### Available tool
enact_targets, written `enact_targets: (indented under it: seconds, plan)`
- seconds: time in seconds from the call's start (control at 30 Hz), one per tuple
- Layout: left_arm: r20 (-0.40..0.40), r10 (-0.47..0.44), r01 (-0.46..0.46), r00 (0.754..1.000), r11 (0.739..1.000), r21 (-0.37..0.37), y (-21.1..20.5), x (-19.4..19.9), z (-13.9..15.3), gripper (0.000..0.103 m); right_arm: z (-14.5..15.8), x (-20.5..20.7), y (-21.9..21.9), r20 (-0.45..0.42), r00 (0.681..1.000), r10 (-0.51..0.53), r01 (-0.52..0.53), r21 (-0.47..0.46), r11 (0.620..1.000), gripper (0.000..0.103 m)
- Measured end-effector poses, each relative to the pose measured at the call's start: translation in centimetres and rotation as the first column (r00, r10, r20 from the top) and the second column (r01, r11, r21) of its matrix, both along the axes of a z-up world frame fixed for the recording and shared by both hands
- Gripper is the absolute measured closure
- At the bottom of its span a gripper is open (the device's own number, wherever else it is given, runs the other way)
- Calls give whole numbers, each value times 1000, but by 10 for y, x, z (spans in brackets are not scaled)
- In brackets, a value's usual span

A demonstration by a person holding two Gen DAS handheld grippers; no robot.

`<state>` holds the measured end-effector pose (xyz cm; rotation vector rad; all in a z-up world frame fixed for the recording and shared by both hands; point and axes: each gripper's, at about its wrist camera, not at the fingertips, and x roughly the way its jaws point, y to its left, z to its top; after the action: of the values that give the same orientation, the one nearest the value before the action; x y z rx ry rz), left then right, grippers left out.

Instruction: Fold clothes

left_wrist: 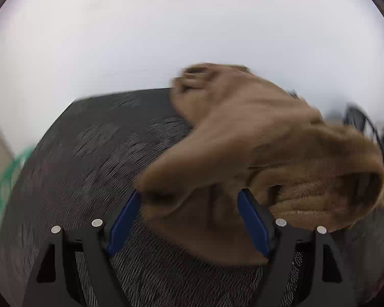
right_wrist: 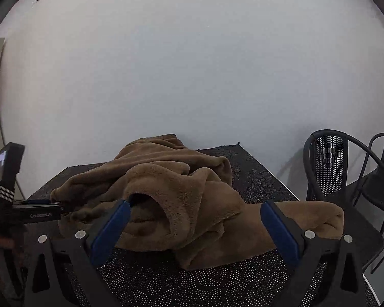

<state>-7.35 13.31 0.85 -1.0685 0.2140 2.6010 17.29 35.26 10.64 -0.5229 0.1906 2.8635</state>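
Where fleece [right_wrist: 166, 186] sprawls, chairs [right_wrist: 345, 176] just beside table [right_wrist: 256, 176]

The fuzzy garment [right_wrist: 181, 192] is brown all over, like a teddy bear. The cloth on the desk [right_wrist: 258, 179] is black with tiny white dots that make flower shapes. The right claw [right_wrist: 194, 220] is black with blue pads [right_wrist: 110, 230] and small silver screws. The left claw [left_wrist: 189, 220] has the same colours. The wall [right_wrist: 192, 64] is pale grey. The chairs [right_wrist: 330, 163] are black with a mesh of little holes.
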Motion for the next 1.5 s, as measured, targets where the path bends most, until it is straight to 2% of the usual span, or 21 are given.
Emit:
enact_targets:
  seconds: [0.07,0.17,0.23,0.3,0.37,0.47,0.6,0.67,0.73,0.9,1.0,1.1,1.2,1.27,1.5]
  plan:
    - [5,-42,42,999,997,-66,19,-15,-5,18,-1,0,2,1,1000,2,-2,-9,1000,0]
    - [31,-17,19,999,998,-68,26,-40,-11,18,-1,-1,4,3,1000,4,-4,-22,1000,0]
    - [70,21,-23,997,999,25,14,-53,-10,18,-2,-2,6,4,1000,5,-5,-31,1000,0]
    - [126,76,-92,989,988,122,-2,-66,-11,18,-4,-4,8,9,1000,2,-2,-44,999,0]
    - [181,132,-168,975,965,202,-20,-76,-13,18,-4,-4,9,10,1000,1,0,-49,999,0]
    - [192,227,-273,955,925,263,-49,-74,-11,20,-3,-2,7,5,1000,2,-1,-41,999,0]
    - [202,353,-402,913,862,309,-92,-64,-11,20,0,1,-1,-9,1000,7,-7,-10,1000,0]
    - [211,372,-423,904,850,315,-107,-58,-14,20,1,2,-3,-9,1000,9,-9,0,1000,0]
    - [203,364,-411,909,859,304,-112,-51,-16,20,2,3,-3,-9,1000,10,-10,3,1000,0]
    - [93,310,-322,946,929,184,-97,-23,-11,18,2,5,-2,-10,1000,8,-8,0,1000,0]
    - [15,243,-243,970,963,119,-79,-2,-3,17,3,4,-2,-10,1000,8,-8,2,1000,0]
    - [-35,127,-124,991,990,68,-52,15,2,16,3,4,-5,-10,1000,15,-15,13,1000,0]
    - [-36,27,-25,999,999,41,-24,24,0,15,4,3,-9,-11,1000,19,-19,23,1000,0]
    - [-42,-6,5,999,1000,-7,-6,25,-4,15,4,3,-9,-11,1000,19,-19,22,1000,0]
    - [-11,3,-5,1000,987,-158,21,4,-24,15,3,4,-4,-1,1000,12,-12,-7,1000,0]
